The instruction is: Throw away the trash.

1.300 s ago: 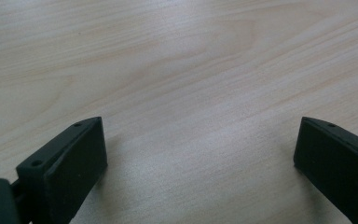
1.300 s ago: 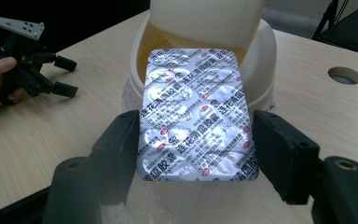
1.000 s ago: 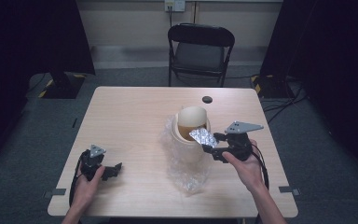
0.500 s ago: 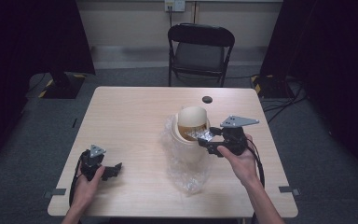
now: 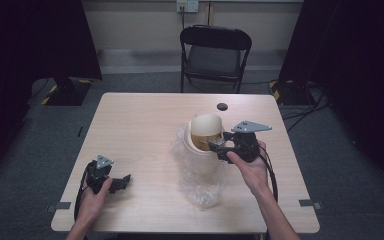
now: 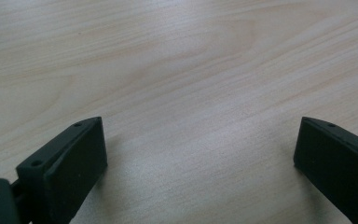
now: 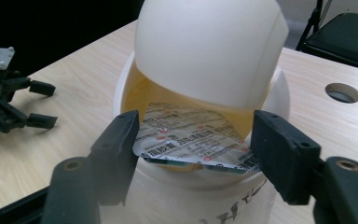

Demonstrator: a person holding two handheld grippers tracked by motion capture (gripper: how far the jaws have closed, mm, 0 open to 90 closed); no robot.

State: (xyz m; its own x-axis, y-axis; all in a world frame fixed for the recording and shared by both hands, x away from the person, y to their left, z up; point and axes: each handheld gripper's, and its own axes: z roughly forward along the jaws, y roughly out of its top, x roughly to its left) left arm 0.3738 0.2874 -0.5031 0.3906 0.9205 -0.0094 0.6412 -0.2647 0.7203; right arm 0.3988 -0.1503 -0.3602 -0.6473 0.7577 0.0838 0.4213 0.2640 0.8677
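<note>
Already the blister pack point(image 7: 193, 142) lies in the bin's point(image 7: 200, 182) mouth mid-table, between the right tool's point(image 7: 193, 154) just-opening jaws, released; the left tool point(image 5: 122, 182) rests spread, near-left.

light wooden surface point(image 5: 140, 125), pale grain, rounded corners, with a small dark round hole point(image 5: 222, 106) near its far edge. behind it, a black folding chair point(image 5: 215, 55) facing the surface, seat grey-dark. beyond that, a cream wall with a white outlet point(image 5: 187, 6) and a cord hanging down. grey carpet floor point(image 5: 30, 150) all around, yellow-black striped tape point(image 5: 50, 94) at far left, cables point(image 5: 310, 107) coiled at far right.
</note>
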